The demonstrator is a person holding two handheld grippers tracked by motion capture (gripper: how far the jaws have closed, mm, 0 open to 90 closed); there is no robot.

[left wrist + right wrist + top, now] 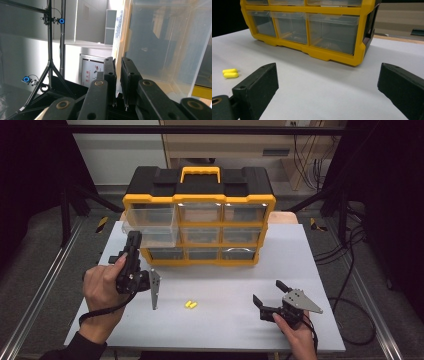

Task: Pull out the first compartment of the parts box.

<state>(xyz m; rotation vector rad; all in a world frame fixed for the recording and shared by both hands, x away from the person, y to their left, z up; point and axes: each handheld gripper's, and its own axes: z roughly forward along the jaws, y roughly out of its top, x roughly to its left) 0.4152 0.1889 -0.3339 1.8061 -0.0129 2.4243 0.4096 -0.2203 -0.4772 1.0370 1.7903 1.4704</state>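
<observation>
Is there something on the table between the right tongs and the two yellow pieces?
Nothing visible. The right tongs stand open above the table, and the yellow pieces lie to their left across bare grey surface. The organizer stands farther back, out of that path.

The left gripper [131, 251] points away, turned on its side, jaws apparently pinched nearly together; the right gripper [269, 294] rests low, jaws spread wide.

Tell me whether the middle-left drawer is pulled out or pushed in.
Pulled out: the middle-left drawer juts forward of the organizer front, its wall pinched by the left hand-held gripper.
</observation>
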